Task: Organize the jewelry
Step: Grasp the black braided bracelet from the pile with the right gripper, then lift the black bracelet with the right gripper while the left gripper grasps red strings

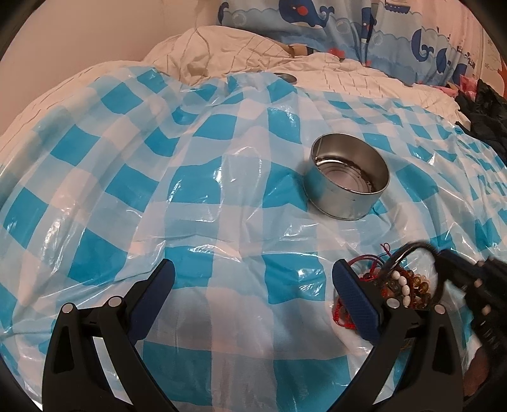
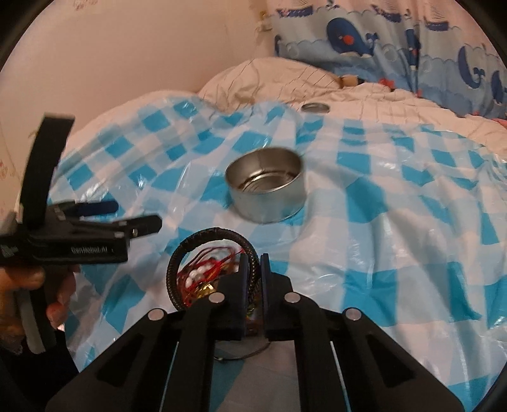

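Observation:
A round empty metal tin (image 1: 347, 176) stands on the blue-and-white checked plastic sheet (image 1: 190, 190); it also shows in the right wrist view (image 2: 266, 185). A pile of jewelry (image 1: 399, 285) with white and amber beads and red cords lies at the lower right. My right gripper (image 2: 253, 272) is shut on a black braided bracelet (image 2: 190, 250), lifted over the pile (image 2: 202, 275). My left gripper (image 1: 253, 285) is open and empty, just left of the pile; it also shows in the right wrist view (image 2: 126, 215).
A small metal lid (image 2: 315, 107) lies at the sheet's far edge. A rumpled cream quilt (image 1: 221, 47) and a blue whale-print pillow (image 1: 317, 19) lie behind. Dark clothing (image 1: 488, 107) is at the far right.

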`<state>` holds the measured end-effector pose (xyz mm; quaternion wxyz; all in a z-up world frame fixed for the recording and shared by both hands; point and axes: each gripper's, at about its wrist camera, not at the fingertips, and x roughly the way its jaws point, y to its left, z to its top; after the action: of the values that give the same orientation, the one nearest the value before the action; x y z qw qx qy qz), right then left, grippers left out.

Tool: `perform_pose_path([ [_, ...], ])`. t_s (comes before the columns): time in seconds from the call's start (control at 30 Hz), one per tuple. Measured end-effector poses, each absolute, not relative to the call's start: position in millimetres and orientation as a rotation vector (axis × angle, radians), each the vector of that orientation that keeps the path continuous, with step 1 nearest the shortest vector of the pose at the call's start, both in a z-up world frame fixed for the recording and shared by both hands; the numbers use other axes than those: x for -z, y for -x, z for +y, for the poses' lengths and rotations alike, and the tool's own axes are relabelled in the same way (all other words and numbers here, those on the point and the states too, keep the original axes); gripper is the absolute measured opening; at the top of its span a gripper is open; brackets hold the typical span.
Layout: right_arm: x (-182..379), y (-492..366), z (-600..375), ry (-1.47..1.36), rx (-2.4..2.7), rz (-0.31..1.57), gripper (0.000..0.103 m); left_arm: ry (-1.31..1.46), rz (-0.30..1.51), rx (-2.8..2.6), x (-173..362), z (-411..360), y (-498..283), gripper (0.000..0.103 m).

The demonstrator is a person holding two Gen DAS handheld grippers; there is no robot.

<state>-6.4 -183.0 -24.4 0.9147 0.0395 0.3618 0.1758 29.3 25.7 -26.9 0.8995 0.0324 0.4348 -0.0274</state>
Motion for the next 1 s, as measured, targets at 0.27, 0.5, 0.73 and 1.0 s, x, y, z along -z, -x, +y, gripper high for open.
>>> perform_pose_path([
  [0.27,24.0,-2.8,-233.6,-0.201,-0.205,0.78,0.008,-0.145,0.917,0.279,38.3,-21.4,-19.9,0.096],
  [0.5,36.8,-7.0,-244.7,-0.218,-0.151,0.832,0.009,-0.128,0.934,0.321,48.7,-34.3,-23.8,0.089],
  [0.73,45.9,-10.4,-244.6,-0.218,-0.137,0.877,0.008,-0.02,1.039,0.426,67.1,-31.3,-39.6,0.028],
  [1.0,54.3,-11.0,-235.5,-0.16,-0.113,0.905,0.048,-0.061,0.993,0.475,47.9,-27.6,-29.1,0.01],
])
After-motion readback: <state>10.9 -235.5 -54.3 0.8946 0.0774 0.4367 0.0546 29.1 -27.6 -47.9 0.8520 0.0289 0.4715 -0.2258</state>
